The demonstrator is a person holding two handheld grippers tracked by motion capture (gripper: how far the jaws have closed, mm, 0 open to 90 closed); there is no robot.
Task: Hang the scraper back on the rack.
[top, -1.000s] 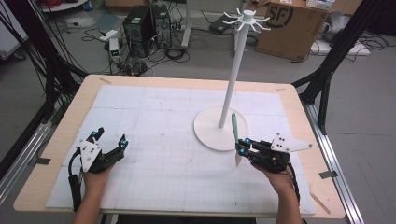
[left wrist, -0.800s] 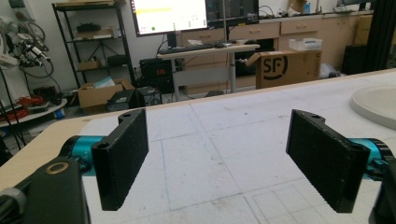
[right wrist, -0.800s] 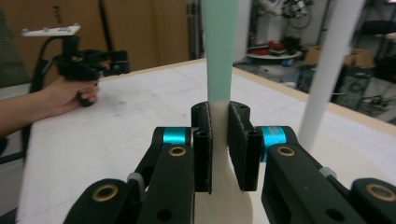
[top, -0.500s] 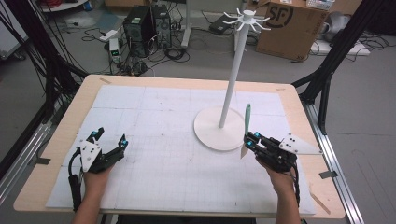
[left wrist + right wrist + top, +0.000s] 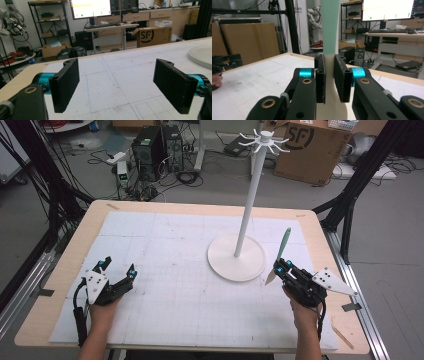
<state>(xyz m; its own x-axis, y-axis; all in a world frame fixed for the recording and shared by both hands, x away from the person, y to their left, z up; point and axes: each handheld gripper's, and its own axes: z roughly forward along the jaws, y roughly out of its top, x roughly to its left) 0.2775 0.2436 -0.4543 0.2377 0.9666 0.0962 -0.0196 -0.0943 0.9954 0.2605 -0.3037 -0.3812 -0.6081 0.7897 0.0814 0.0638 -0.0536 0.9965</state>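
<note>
A robotics lab or research workshop

A wooden table topped with a gridded white mat stands inside a black metal frame. Around it are a computer tower, loose cables on the floor, cardboard boxes, a monitor and metal shelves.

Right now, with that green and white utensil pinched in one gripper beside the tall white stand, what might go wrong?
1. The right gripper pinches the utensil low on its length, so the long green end could swivel or slip.
2. The stand is tall and thin on a round base; a knock from the utensil could rock it.
3. Its hooks at the top are small, so hanging might miss.
</note>
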